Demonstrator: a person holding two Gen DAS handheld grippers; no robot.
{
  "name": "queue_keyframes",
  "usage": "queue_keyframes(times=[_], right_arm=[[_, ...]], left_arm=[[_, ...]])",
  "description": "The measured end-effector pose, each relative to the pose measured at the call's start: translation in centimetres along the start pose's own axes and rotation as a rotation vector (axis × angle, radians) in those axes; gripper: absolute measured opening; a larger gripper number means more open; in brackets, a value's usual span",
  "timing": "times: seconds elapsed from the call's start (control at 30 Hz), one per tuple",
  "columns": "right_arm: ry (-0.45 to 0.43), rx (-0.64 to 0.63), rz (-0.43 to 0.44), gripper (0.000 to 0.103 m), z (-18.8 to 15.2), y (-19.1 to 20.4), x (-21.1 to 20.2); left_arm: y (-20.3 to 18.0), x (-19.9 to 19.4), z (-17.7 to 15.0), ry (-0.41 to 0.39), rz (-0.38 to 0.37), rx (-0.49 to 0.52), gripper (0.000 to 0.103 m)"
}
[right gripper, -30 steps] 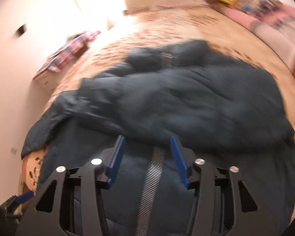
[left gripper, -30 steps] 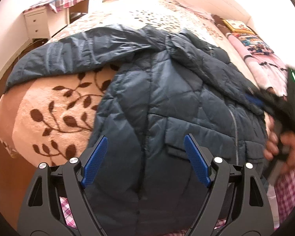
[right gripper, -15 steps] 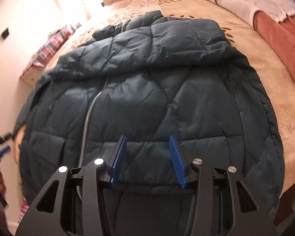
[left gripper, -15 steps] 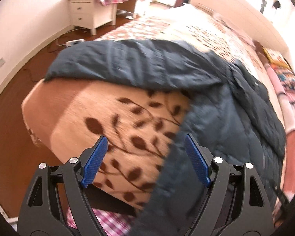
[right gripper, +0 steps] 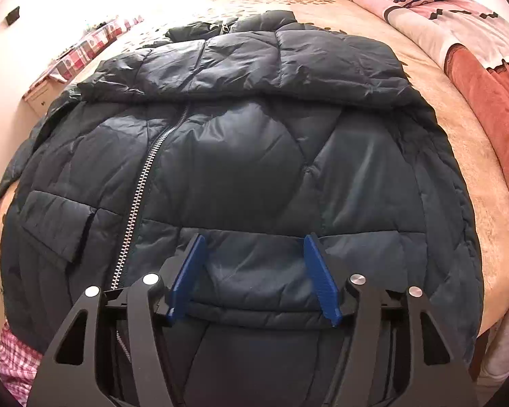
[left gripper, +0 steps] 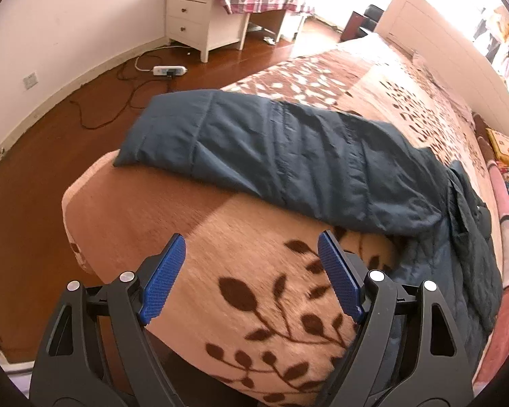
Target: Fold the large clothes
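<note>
- Holding my left tongs (left gripper: pixel 251 278) over the foot corner of the bed (left gripper: pixel 129 210), I see their blue pads spread wide with nothing between them but the leaf-patterned blanket (left gripper: pixel 271 291) below.
- My right tongs (right gripper: pixel 254 278) have just been opening; their jaws now stand apart over the lower hem of the jacket (right gripper: pixel 247 156), with quilted fabric between the pads, though the pads do not press on it.
- In the right wrist view the dark blue quilted jacket fills the middle of the frame, lying front-up on the bed, its silver zipper (right gripper: pixel 142 196) running from lower left up toward the centre.
- A flap pocket (right gripper: pixel 57 227) sits at the left of that frame, just beside the zipper.
- The upper part of the jacket is folded down over the chest as a thick band across the upper middle of the frame.
- In the left wrist view one sleeve (left gripper: pixel 254 142) stretches from the right of the frame toward the upper left, lying flat across the blanket with its cuff near the edge of the bed.
- The body of the jacket runs down the right edge of that frame.
- A white nightstand (left gripper: pixel 200 20) stands at the upper left against the wall, with a power strip (left gripper: pixel 169 70) and cables on the wooden floor (left gripper: pixel 51 135) near it.
- Pink bedding (right gripper: pixel 458 30) lies at the upper right of the right wrist view.
</note>
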State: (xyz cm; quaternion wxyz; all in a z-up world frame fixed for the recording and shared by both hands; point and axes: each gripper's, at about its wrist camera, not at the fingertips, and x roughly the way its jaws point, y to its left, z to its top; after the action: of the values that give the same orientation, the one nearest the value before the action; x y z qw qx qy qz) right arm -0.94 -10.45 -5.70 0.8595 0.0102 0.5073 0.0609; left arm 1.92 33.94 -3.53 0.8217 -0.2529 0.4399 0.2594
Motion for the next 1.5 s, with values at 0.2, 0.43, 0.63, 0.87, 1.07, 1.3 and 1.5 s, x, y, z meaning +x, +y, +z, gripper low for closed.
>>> queue_keyframes(times=[0.2, 0.43, 0.63, 0.87, 1.07, 1.3, 1.5], right_arm=[[0.009, 0.002, -0.006, 0.063, -0.1, -0.1, 0.4], [0.025, 0.021, 0.02, 0.065, 0.1, -0.3, 0.7], [0.024, -0.024, 0.018, 0.074, 0.1, 0.3, 0.7], [0.022, -0.082, 0.0, 0.081, -0.3, 1.2, 0.9], [0.014, -0.082, 0.005, 0.082, -0.5, 1.3, 0.8], [0.02, -0.056, 0.036, 0.081, -0.2, 0.8, 0.5], [-0.027, 0.061, 0.169, 0.07, 0.4, -1.5, -1.5]], left_arm=[[2.6, 2.2, 2.4, 0.022, -0.005, -0.107, 0.08], [5.3, 5.8, 4.1, 0.072, -0.018, -0.279, 0.08], [6.1, 8.1, 4.8, 0.116, 0.034, -0.408, 0.061], [5.8, 7.4, 6.7, 0.079, 0.04, -0.314, 0.003], [3.8, 2.4, 8.0, -0.083, -0.048, -0.18, 0.003], [-1.9, -5.5, 8.9, -0.231, -0.205, 0.011, 0.002], [-9.9, -12.8, 8.6, -0.335, -0.371, 0.214, 0.002]])
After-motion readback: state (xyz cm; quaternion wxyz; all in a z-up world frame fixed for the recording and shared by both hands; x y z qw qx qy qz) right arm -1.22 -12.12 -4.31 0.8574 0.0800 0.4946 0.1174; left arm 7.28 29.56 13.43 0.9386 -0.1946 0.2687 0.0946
